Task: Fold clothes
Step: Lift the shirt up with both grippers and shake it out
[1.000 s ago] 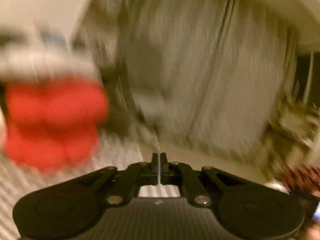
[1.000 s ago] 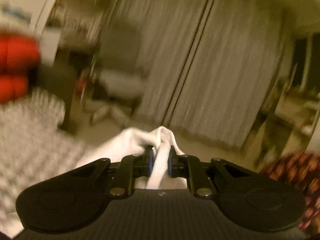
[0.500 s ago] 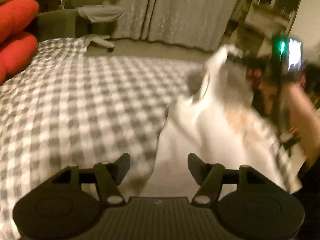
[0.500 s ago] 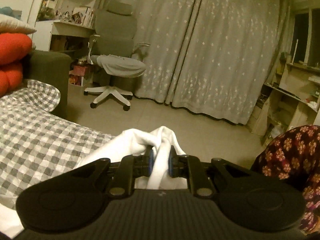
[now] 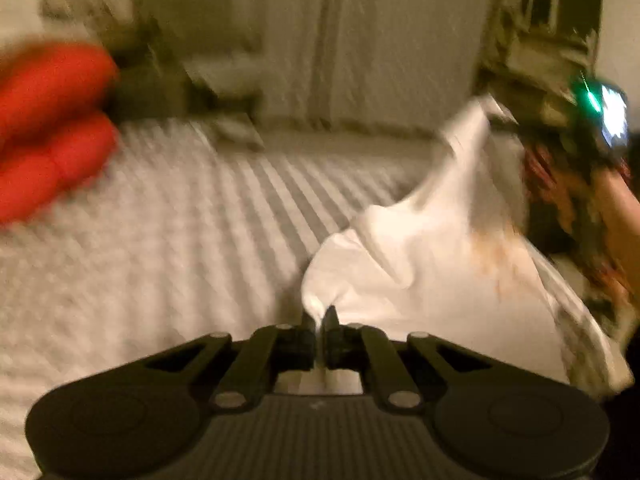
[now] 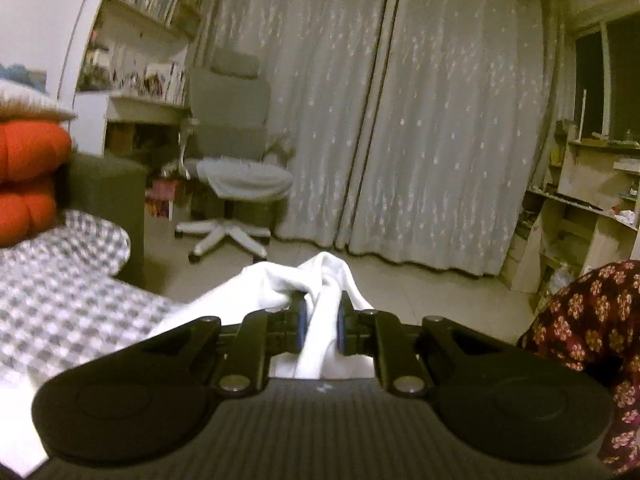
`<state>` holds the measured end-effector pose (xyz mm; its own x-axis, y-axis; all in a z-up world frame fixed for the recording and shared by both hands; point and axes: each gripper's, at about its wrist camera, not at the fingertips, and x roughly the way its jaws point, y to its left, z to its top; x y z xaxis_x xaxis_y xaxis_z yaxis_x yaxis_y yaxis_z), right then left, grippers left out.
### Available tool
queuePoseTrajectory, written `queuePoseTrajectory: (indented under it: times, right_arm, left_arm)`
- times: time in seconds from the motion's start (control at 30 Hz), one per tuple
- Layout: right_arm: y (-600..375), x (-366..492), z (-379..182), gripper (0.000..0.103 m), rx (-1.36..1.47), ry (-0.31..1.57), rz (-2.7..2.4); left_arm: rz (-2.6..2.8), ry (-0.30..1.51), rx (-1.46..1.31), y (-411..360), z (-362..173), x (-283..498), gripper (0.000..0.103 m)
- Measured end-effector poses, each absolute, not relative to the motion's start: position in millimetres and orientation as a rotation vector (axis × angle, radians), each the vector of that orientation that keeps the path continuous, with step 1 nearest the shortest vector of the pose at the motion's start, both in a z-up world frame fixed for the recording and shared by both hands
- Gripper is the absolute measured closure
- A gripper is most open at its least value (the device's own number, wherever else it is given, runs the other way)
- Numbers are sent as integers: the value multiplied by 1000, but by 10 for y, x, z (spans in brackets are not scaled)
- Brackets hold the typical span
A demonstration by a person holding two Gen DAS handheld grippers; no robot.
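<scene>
A white garment [image 5: 432, 264] with an orange print hangs above the checked bed cover [image 5: 160, 240]. My left gripper [image 5: 320, 320] is shut on a lower corner of it. The cloth rises to the right, where the other gripper with a green light [image 5: 600, 108] holds its upper end. In the right wrist view my right gripper [image 6: 320, 320] is shut on a bunch of the white garment [image 6: 324, 276], which trails down to the left over the bed cover [image 6: 60, 292]. The left wrist view is blurred by motion.
Red cushions [image 6: 28, 176] are stacked at the bed's left end. A grey office chair [image 6: 236, 160], long curtains [image 6: 400, 120] and shelves [image 6: 580, 208] stand beyond the bed. The person's flowered sleeve [image 6: 592, 328] is at the right.
My left gripper, open half a second ago, has closed on a corner of the white garment. My right gripper keeps its hold and has barely moved.
</scene>
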<state>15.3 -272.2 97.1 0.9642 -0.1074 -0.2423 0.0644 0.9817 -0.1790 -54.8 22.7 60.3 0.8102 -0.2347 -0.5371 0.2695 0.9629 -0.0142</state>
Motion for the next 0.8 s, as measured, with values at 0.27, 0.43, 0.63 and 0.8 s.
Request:
queuePoseTrajectory:
  times: [0.27, 0.43, 0.63, 0.8]
  right_arm:
    - [-2660, -290, 1314, 89, -196, 23, -40]
    - [-2609, -641, 1571, 89, -233, -144, -20]
    - [-2717, -1255, 1985, 89, -231, -331, 10]
    - [-2735, -1610, 2236, 89, -241, -430, 41]
  left_arm:
    - [-92, 291, 73, 481, 1256, -491, 100]
    - [-29, 131, 56, 523, 1634, -613, 100]
    - [33, -62, 24, 636, 2041, -1066, 100]
    - [36, -163, 17, 619, 2263, -1414, 100]
